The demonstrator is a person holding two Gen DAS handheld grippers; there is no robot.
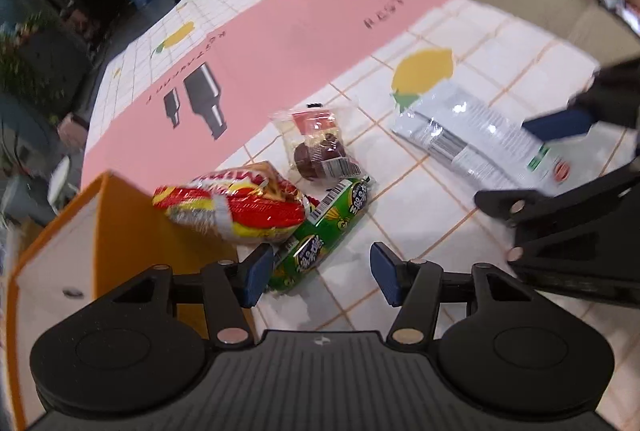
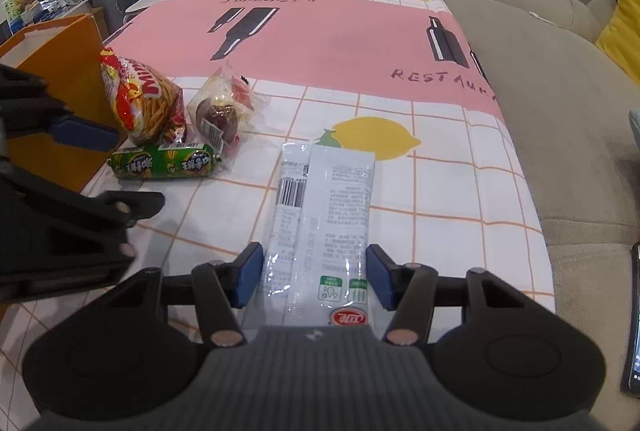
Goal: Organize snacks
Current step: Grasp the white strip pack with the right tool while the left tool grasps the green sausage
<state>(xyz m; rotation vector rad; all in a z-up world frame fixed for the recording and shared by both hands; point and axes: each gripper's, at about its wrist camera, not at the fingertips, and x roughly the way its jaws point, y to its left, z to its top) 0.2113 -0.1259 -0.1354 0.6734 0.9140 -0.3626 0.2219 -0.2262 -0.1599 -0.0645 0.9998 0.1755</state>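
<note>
A white flat packet (image 2: 320,223) lies on the table between the open fingers of my right gripper (image 2: 314,277); it also shows in the left wrist view (image 1: 476,139). My left gripper (image 1: 320,273) is open above the table, its left finger by a green sausage packet (image 1: 324,231), also seen in the right wrist view (image 2: 164,161). A red and yellow snack bag (image 1: 232,205) (image 2: 148,99) leans on an orange box (image 1: 60,259) (image 2: 52,79). A clear-wrapped brown cake (image 1: 318,151) (image 2: 220,111) lies beside them.
The table wears a pink and white checked cloth (image 2: 328,35) with lemon and bottle prints. A beige sofa (image 2: 560,111) runs along the right edge, with a yellow cushion (image 2: 624,27) and a phone (image 2: 636,319). Plants and dark chairs stand beyond the far end.
</note>
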